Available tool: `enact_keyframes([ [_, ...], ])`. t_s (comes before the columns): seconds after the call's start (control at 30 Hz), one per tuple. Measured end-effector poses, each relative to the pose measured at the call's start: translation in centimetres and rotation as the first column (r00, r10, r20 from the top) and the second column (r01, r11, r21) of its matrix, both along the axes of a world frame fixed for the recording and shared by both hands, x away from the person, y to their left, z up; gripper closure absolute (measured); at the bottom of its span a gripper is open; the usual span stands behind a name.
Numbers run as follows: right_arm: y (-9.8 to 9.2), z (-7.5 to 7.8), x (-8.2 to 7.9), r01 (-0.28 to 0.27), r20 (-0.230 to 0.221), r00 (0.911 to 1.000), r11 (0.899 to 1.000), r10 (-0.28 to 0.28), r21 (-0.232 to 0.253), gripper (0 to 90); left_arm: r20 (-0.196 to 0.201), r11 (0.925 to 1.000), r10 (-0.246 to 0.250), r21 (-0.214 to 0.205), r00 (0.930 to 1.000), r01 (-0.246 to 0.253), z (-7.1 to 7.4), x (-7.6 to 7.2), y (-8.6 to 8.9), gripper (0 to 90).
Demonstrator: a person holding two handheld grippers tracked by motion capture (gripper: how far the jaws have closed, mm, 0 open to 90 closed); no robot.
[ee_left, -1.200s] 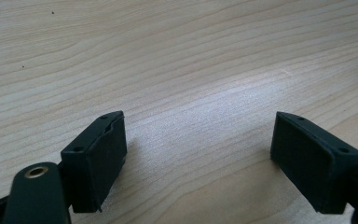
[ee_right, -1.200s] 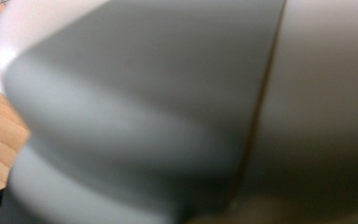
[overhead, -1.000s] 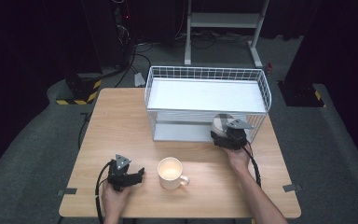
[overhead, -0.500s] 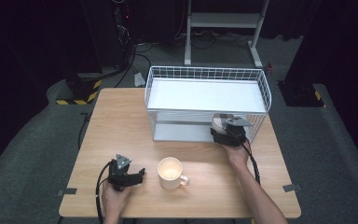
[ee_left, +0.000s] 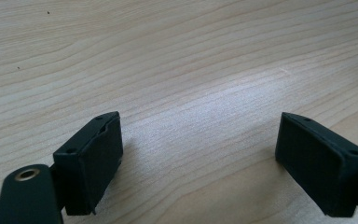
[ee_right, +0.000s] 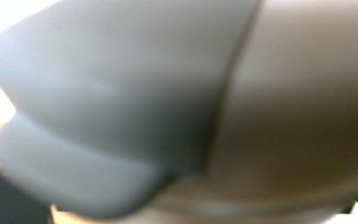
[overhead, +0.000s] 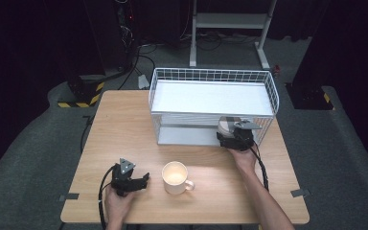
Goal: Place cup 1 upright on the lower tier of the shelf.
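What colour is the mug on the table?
The mug is cream-white, clearest in the high view.

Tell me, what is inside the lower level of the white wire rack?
In the white wire rack, the lower level shows a grey round dish at its right end, with the right gripper there. The top shelf covers the rest.

A cream mug (overhead: 175, 178) stands upright near the table's (overhead: 124, 124) front edge, handle towards the right. A grey-and-beige bowl (overhead: 226, 125) (blurred in the right gripper view) sits at the white wire rack's (overhead: 211, 105) front right corner, lower level.
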State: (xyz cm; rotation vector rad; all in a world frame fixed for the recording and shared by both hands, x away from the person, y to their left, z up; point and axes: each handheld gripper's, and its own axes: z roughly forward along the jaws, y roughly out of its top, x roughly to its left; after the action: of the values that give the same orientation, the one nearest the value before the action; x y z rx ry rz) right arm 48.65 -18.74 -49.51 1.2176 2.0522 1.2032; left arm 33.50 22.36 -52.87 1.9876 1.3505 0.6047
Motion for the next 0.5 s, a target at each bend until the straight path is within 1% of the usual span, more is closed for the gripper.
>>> enact_keyframes([
  [0.13, -0.1, -0.1, 0.0, 0.001, -0.013, 0.9999, 1.0, -0.001, 0.012, 10.0, 0.002, 1.0, -0.007, 0.0, 1.0, 0.007, 0.0, 0.0, 0.0, 15.4],
  [0.17, -0.1, -0.1, 0.0, -0.003, -0.012, 0.9999, 1.0, 0.003, 0.01, 10.0, -0.001, 1.0, -0.006, -0.002, 1.0, 0.006, 0.0, 0.0, 0.0, 15.4],
  [0.2, 0.1, -0.1, -0.2, 0.003, -0.021, 0.9998, 1.0, -0.002, 0.009, 9.9, 0.002, 1.0, -0.007, 0.0, 1.0, 0.007, 0.0, 0.0, 0.0, 15.4],
  [0.27, 0.1, 0.0, -0.3, -0.011, -0.014, 0.9998, 1.0, 0.011, -0.008, 9.9, -0.001, 1.0, -0.006, -0.004, 1.0, 0.006, 0.0, 0.0, -0.1, 15.5],
  [0.3, 0.1, 0.0, -0.3, -0.011, -0.014, 0.9998, 1.0, 0.011, -0.008, 9.9, -0.001, 1.0, -0.007, -0.004, 1.0, 0.007, 0.0, 0.0, -0.1, 15.5],
  [0.33, 0.0, 0.1, -0.5, -0.012, -0.024, 0.9996, 1.0, 0.012, -0.005, 10.0, 0.002, 0.9998, -0.021, -0.001, 0.9998, 0.021, 0.0, 0.0, -0.1, 15.6],
  [0.4, -0.2, 0.2, -0.6, -0.014, -0.021, 0.9997, 1.0, 0.014, -0.01, 10.1, 0.005, 0.9997, -0.024, -0.001, 0.9997, 0.024, 0.0, 0.0, -0.1, 15.9],
  [0.43, -0.2, 0.3, -0.9, -0.01, -0.029, 0.9995, 1.0, 0.01, -0.003, 10.2, 0.005, 0.9997, -0.024, -0.001, 0.9997, 0.024, 0.0, 0.0, -0.1, 15.9],
  [0.5, -0.3, 0.3, -1.0, -0.011, -0.03, 0.9995, 1.0, 0.011, -0.007, 10.6, 0.006, 0.9997, -0.023, -0.001, 0.9997, 0.023, 0.0, 0.0, -0.1, 15.9],
])
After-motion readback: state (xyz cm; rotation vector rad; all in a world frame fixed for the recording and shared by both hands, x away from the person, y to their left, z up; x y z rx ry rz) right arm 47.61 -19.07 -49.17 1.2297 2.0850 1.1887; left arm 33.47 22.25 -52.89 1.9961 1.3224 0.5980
